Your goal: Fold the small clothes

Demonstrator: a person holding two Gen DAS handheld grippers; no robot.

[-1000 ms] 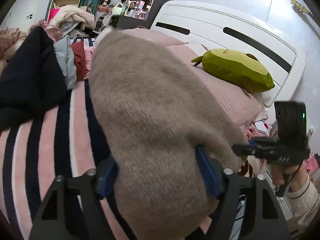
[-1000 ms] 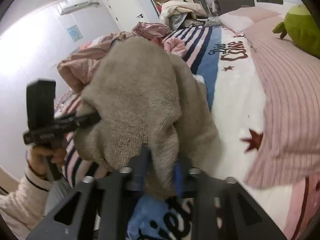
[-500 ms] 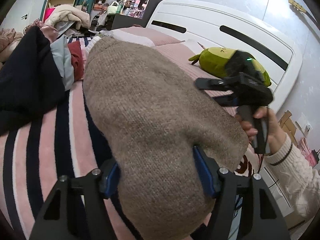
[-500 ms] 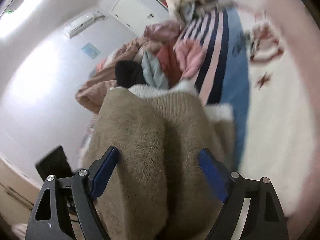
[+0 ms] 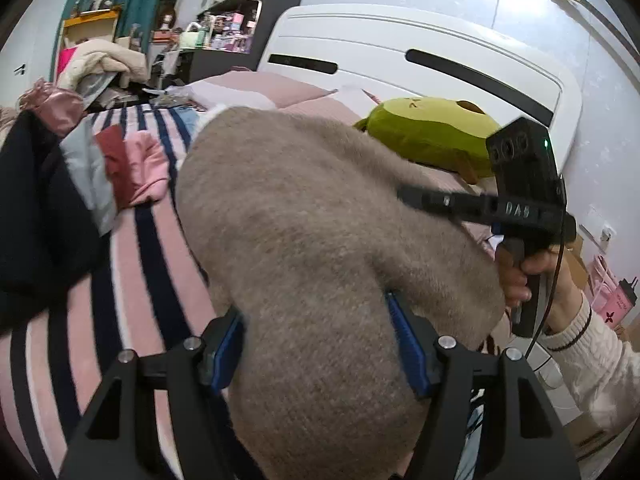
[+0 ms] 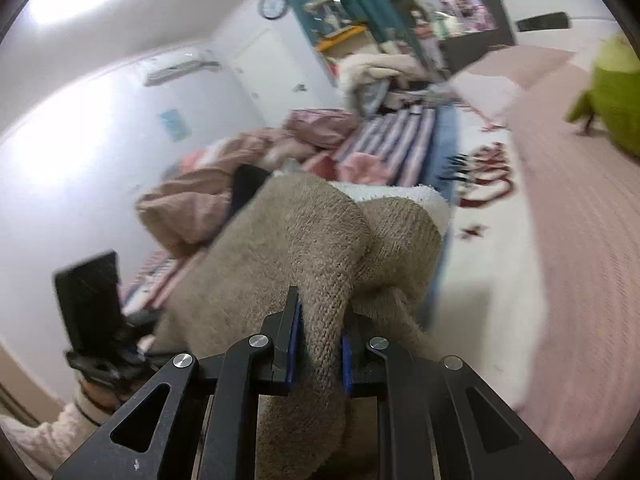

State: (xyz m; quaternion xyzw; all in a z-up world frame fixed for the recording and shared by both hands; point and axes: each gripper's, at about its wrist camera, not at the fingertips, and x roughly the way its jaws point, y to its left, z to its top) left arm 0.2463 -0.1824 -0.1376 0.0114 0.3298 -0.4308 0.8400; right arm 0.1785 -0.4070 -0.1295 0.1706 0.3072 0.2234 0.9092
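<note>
A beige knitted garment with white trim [image 5: 304, 216] lies bunched on the striped bed. In the left wrist view my left gripper [image 5: 320, 344] stands wide open, with the beige knit heaped between and over its blue pads [image 5: 408, 344]. The right gripper shows in that view at the right, its finger [image 5: 436, 200] reaching onto the knit. In the right wrist view my right gripper [image 6: 318, 344] is shut on a fold of the beige garment [image 6: 320, 248]. The left gripper's body [image 6: 90, 296] shows at the left there.
A pile of dark, grey, red and pink clothes [image 5: 80, 176] lies at the left on the striped blanket [image 5: 132, 280]. A green plush toy [image 5: 432, 136] rests by the white headboard [image 5: 420, 60]. A pink quilt [image 6: 580, 240] covers the bed's right side.
My right gripper, open half a second ago, has closed on a fold of the beige knit. It has come lower and nearer the garment in the left wrist view. The left gripper stays open.
</note>
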